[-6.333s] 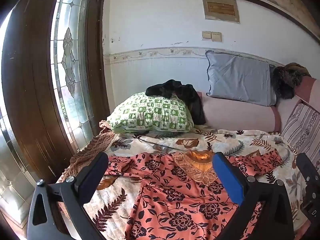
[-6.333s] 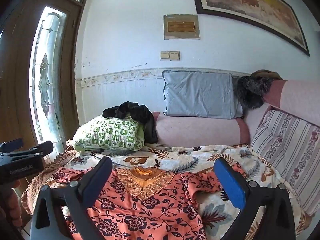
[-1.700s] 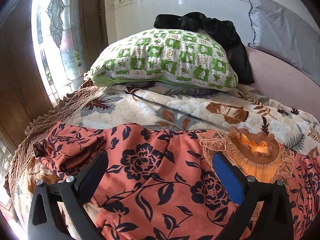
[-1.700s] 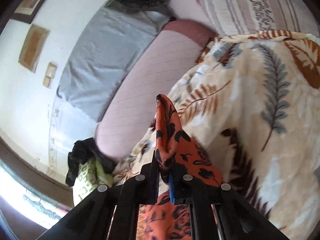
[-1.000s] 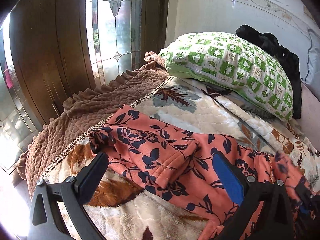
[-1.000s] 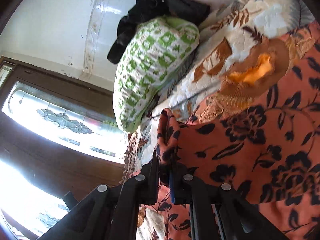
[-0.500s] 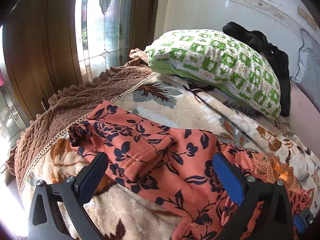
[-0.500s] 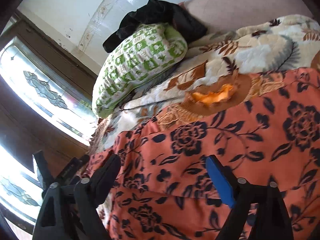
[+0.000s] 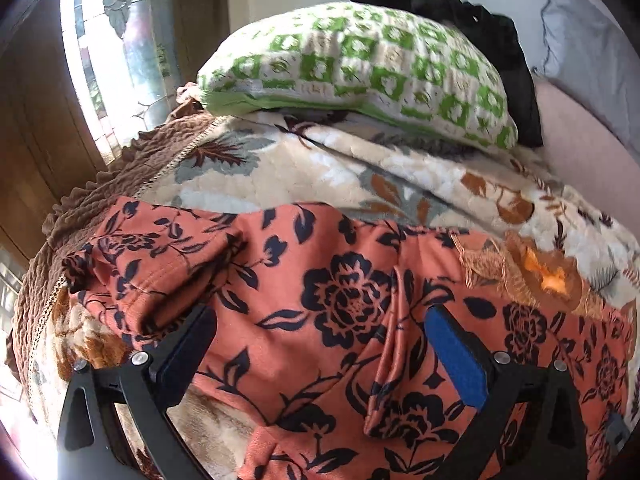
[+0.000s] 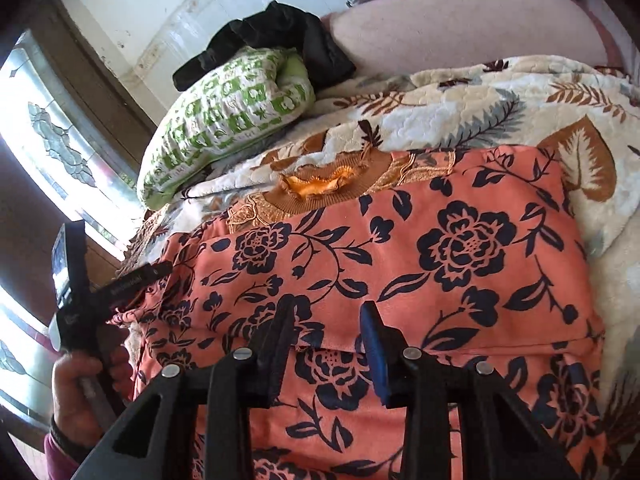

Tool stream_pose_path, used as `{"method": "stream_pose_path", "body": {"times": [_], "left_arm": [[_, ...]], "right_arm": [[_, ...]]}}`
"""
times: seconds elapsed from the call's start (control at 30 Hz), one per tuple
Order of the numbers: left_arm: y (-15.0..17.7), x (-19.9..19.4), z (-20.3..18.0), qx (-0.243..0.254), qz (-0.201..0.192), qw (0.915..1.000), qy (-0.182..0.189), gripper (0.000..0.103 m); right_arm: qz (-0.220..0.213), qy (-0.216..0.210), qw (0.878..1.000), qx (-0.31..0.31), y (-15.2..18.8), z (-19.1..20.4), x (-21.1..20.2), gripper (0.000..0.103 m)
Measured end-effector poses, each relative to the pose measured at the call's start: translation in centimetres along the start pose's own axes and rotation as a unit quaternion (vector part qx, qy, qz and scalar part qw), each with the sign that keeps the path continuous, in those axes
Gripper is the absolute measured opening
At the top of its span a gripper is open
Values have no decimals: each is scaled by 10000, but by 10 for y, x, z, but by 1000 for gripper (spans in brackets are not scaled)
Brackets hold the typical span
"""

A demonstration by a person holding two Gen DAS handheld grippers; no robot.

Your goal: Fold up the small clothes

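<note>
While the right tongs [image 10: 326,344] close partway over the cloth with nothing pinched, left tongs [image 9: 316,356] gape wide, empty. Floral dress [image 10: 400,264] lies on the bedspread [image 10: 460,120]: right side folded in, left sleeve [image 9: 160,256] bunched, unfolded; most folds remain.

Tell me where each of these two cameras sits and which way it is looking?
Left wrist: on the left gripper, looking down along its open fingers at the floral garment.
Right wrist: on the right gripper, over the same garment; the left hand shows.
Shared: garment, green pillow, leaf-print blanket.
</note>
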State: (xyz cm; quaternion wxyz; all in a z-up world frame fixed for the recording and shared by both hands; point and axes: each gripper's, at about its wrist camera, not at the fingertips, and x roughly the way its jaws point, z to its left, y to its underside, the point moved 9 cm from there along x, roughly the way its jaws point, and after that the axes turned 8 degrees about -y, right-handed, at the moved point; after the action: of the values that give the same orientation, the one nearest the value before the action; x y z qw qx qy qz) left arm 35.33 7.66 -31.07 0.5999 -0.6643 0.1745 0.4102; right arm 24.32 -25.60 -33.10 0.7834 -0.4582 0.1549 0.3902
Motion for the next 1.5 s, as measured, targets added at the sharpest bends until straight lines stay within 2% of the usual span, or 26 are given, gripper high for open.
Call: {"method": "stream_pose_path", "body": {"times": [0.03, 0.07, 0.13, 0.2, 0.27, 0.33, 0.4, 0.47, 0.57, 0.63, 0.7, 0.73, 0.77, 0.8, 0.83, 0.97, 1.07, 1.13, 1.23, 1.33, 1.43, 1.47, 1.5], "left_arm": [[-7, -3, 14, -254, -104, 9996, -65, 103], [-13, -5, 31, -506, -188, 9984, -137, 103], [-20, -6, 69, -997, -280, 9938, -400, 103], [-24, -2, 110, -1449, -281, 9871, -615, 103], [-21, 7, 146, -1881, -159, 9798, -660, 103], [-17, 14, 171, -2384, -80, 9702, -420, 103], [-18, 18, 182, -2802, -111, 9598, 125, 103], [-23, 23, 180, -3035, -112, 9503, 682, 102], [-32, 21, 162, -3116, -165, 9402, 1362, 100], [-38, 17, 145, -3051, -174, 9369, 1695, 96], [-38, 18, 133, -2812, -95, 9454, 1643, 81], [-36, 22, 128, -2709, -3, 9492, 1600, 77], [-32, 27, 125, -2667, 144, 9505, 1588, 73], [-28, 33, 124, -2713, 320, 9490, 1577, 72], [-22, 40, 127, -2837, 478, 9444, 1591, 72], [-6, 48, 132, -3343, 974, 9174, 1929, 71], [5, 42, 142, -3654, 1147, 9053, 1839, 71], [11, 35, 147, -3768, 1169, 9025, 1729, 71], [11, 37, 144, -3729, 1202, 9037, 1727, 71], [14, 50, 137, -3773, 1429, 8968, 1816, 71], [13, 61, 136, -3896, 1399, 8909, 1872, 70], [12, 63, 137, -3934, 1372, 8899, 1856, 68], [12, 64, 137, -3958, 1336, 8903, 1813, 57]], "right_arm": [[-92, 32, 9999, -38, 2, -3, -8, 74], [-226, 12, 9997, -7, 2, -4, -13, 85], [-408, -186, 9988, 201, -1, -2, -20, 85], [-281, -247, 9990, 264, -4, 3, -19, 85], [-271, -308, 9990, 168, -6, 13, -20, 85], [-267, -507, 9981, 234, -5, 20, -18, 85], [-159, -730, 9966, 348, 0, 26, -12, 85], [-45, -790, 9961, 383, 8, 28, -5, 85], [47, -876, 9950, 475, 15, 27, 1, 85], [90, -943, 9941, 531, 18, 26, 4, 85], [109, -934, 9941, 531, 20, 23, 7, 85], [113, -929, 9941, 543, 20, 21, 8, 85], [118, -934, 9939, 570, 20, 20, 8, 85], [124, -946, 9936, 608, 20, 18, 9, 85], [127, -957, 9932, 655, 19, 16, 10, 85], [138, -966, 9926, 720, 19, 11, 12, 85], [172, -966, 9920, 789, 20, 8, 15, 85], [198, -1001, 9913, 836, 20, 8, 17, 85], [219, -999, 9914, 817, 20, 9, 21, 85], [257, -1010, 9914, 794, 20, 12, 26, 85], [261, -1014, 9914, 786, 21, 12, 28, 85], [266, -1023, 9912, 792, 21, 12, 28, 84], [267, -1028, 9912, 795, 21, 12, 28, 83]]}}
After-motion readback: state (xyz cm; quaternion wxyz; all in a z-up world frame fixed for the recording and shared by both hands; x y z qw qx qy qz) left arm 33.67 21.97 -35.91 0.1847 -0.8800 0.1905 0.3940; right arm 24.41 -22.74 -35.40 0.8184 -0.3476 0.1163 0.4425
